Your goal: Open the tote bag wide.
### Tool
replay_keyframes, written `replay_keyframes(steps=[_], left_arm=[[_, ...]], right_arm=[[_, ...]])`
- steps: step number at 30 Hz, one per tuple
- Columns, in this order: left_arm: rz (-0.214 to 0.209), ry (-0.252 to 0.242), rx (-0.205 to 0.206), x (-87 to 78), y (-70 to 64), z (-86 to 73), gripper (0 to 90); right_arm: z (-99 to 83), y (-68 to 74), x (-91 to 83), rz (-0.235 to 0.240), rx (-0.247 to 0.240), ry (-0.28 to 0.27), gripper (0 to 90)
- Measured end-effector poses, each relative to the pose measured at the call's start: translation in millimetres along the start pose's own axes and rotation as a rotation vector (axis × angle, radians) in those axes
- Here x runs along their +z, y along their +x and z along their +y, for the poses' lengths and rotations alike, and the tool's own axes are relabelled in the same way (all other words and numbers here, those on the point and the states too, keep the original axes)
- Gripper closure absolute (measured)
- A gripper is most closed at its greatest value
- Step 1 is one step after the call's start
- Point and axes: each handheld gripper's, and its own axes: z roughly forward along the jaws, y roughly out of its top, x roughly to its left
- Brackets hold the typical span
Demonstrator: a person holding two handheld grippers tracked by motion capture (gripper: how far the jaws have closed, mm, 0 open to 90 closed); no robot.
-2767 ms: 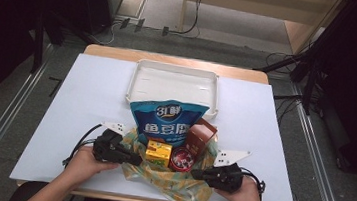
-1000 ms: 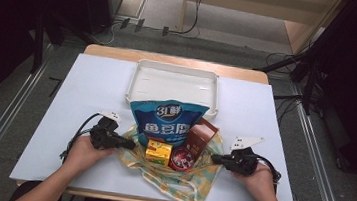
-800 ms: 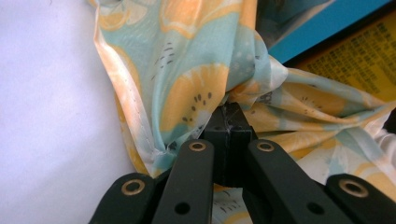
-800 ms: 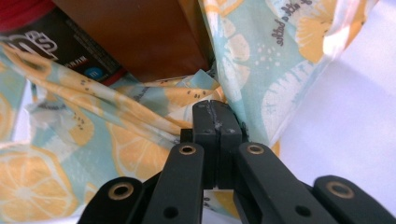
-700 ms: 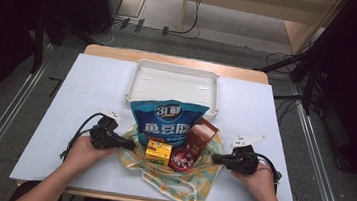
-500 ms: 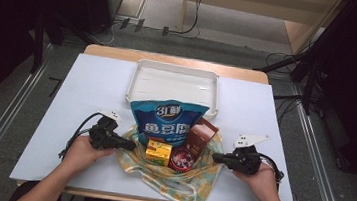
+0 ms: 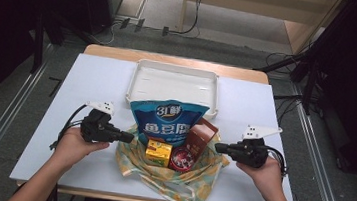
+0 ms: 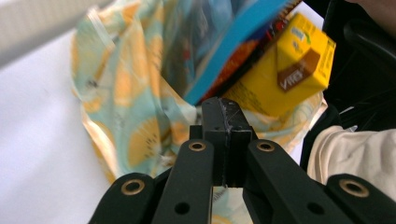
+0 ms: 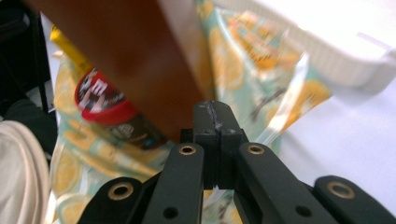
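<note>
Cloth (image 7: 185, 181) is pale teal with orange-slice print; bag (image 7: 169, 122) is blue with white lettering and a white panel. Carton (image 7: 158, 151) yellow with a brown patch, box (image 7: 201, 135) reddish brown, tub (image 7: 183, 159) red and brown. Tray (image 7: 175, 75) white, table (image 7: 92, 86) pale lilac-white, both grippers (image 7: 130, 137) (image 7: 218, 147) black.

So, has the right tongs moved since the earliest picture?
Yes. The right tongs has gone outward and a little away from the person, from the cloth bag's front right corner toward its right edge, nearer the white tray.
</note>
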Motion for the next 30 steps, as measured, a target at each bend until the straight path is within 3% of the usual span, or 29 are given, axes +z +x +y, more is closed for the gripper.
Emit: replay_keyframes(steps=[5,8,14,17,20,27,30], left_arm=[[-0.013,-0.021,0.002,3.5,12.1,19.4,90.0],[-0.039,-0.066,-0.017,6.6,18.3,27.8,90.0],[-0.032,-0.079,-0.009,17.8,25.0,42.1,90.0],[-0.034,-0.044,0.006,27.7,27.3,48.1,90.0],[-0.045,-0.032,0.023,38.0,28.9,49.5,90.0],[-0.060,-0.016,-0.017,59.6,41.8,41.6,90.0],[-0.070,-0.016,-0.030,65.2,46.5,35.9,90.0]], right_arm=[[15.8,-10.6,4.0,0.003,0.009,-0.022,90.0],[21.3,-16.9,12.8,-0.001,0.008,-0.009,90.0],[37.1,-27.2,23.6,0.000,0.000,-0.018,90.0],[46.1,-29.3,30.1,0.022,-0.013,-0.026,90.0],[51.9,-28.5,38.4,0.041,-0.035,-0.038,90.0],[47.4,-28.7,58.7,0.073,-0.037,-0.010,90.0],[41.1,-30.4,64.4,0.096,-0.034,-0.022,90.0]])
